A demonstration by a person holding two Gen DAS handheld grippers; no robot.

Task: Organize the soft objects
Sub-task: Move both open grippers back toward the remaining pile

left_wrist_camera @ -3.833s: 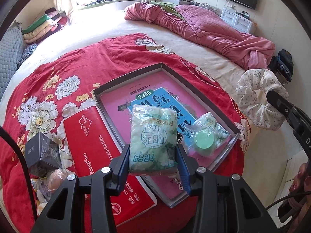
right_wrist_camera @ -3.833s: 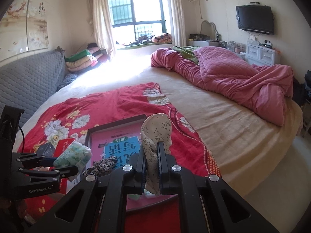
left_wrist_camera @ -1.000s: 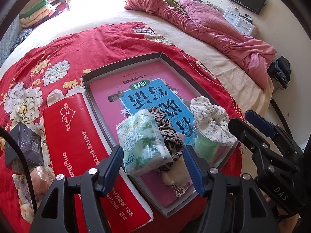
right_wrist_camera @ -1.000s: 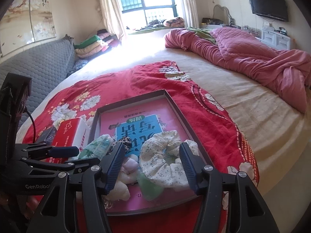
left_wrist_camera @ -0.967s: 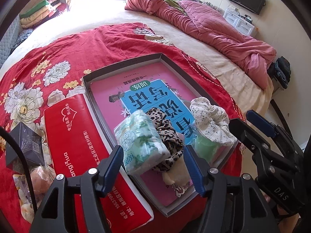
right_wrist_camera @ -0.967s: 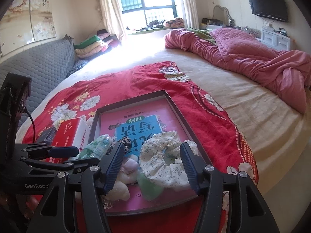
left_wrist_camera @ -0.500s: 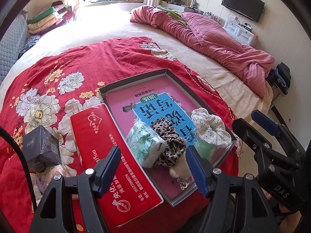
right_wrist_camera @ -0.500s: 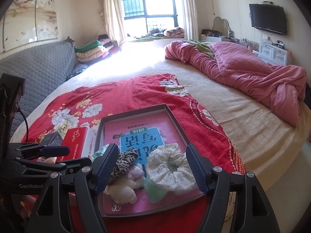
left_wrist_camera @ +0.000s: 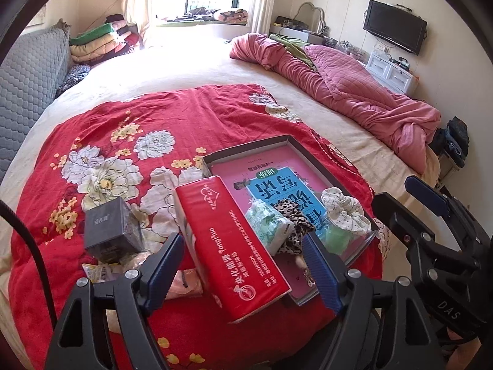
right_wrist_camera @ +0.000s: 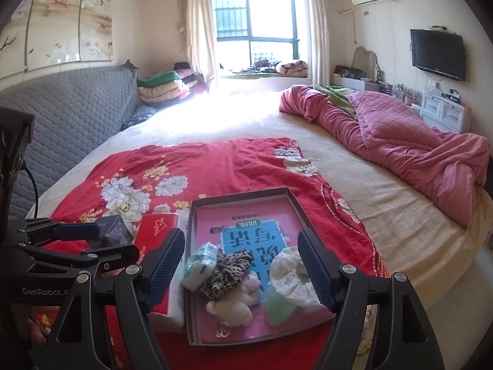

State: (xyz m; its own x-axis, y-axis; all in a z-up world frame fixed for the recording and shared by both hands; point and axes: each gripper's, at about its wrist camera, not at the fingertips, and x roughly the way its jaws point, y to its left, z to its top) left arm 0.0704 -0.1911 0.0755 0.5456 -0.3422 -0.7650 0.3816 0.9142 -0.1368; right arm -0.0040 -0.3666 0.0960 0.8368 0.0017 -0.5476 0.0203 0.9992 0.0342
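Note:
A dark shallow box (left_wrist_camera: 252, 149) (right_wrist_camera: 240, 196) with a pink and blue book cover inside lies on the red floral blanket. In its near end lie a green tissue pack (left_wrist_camera: 267, 221) (right_wrist_camera: 200, 262), a leopard scrunchie (left_wrist_camera: 292, 215) (right_wrist_camera: 229, 266), a white floral scrunchie (left_wrist_camera: 343, 211) (right_wrist_camera: 292, 273), a green soft item (right_wrist_camera: 279, 306) and a cream plush toy (right_wrist_camera: 229, 306). My left gripper (left_wrist_camera: 245, 265) is open and empty, above the red tissue box (left_wrist_camera: 228, 246). My right gripper (right_wrist_camera: 242, 262) is open and empty, above the box's near end.
The red tissue box (right_wrist_camera: 154, 231) lies just left of the dark box. A small black box (left_wrist_camera: 112, 229) and snack packets (left_wrist_camera: 101, 269) sit further left. A crumpled pink quilt (right_wrist_camera: 400, 141) lies at the right. A grey headboard (right_wrist_camera: 67, 111) stands left.
Both grippers let go of their items in the box, opened and drew back and up. The left gripper swung left over the red tissue box.

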